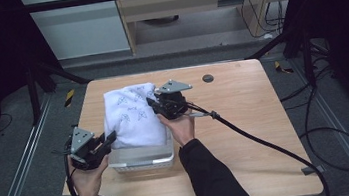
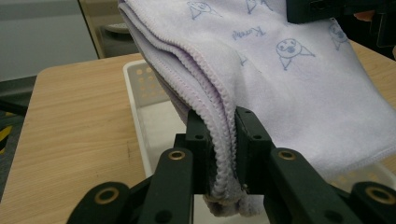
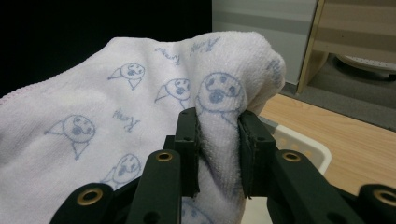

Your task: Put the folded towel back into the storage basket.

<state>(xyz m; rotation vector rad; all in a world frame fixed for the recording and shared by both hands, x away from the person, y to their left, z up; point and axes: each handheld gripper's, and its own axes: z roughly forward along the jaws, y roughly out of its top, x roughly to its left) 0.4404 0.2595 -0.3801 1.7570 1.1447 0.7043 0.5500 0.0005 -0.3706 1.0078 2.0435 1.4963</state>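
Folded white terry towel [image 1: 132,116] with blue cartoon faces, centre frame, clenched by left claw [image 1: 108,140] and right claw [image 1: 154,103] over a perforated white plastic basket [image 1: 142,161].

Wooden tabletop [image 1: 245,119], light grain, rounded corners. Small dark round disc [image 1: 208,78] near far edge, right of centre. Grey floor [image 1: 205,38] beyond far edge. Pale wooden cabinet [image 1: 186,6] at back, loose cables [image 1: 265,14] beside it. Black frame struts [image 1: 58,72] flank far corners. Yellow-black tape marks [image 1: 69,97] on floor off far-left and far-right corners. Metal rails [image 1: 19,162] along both sides.
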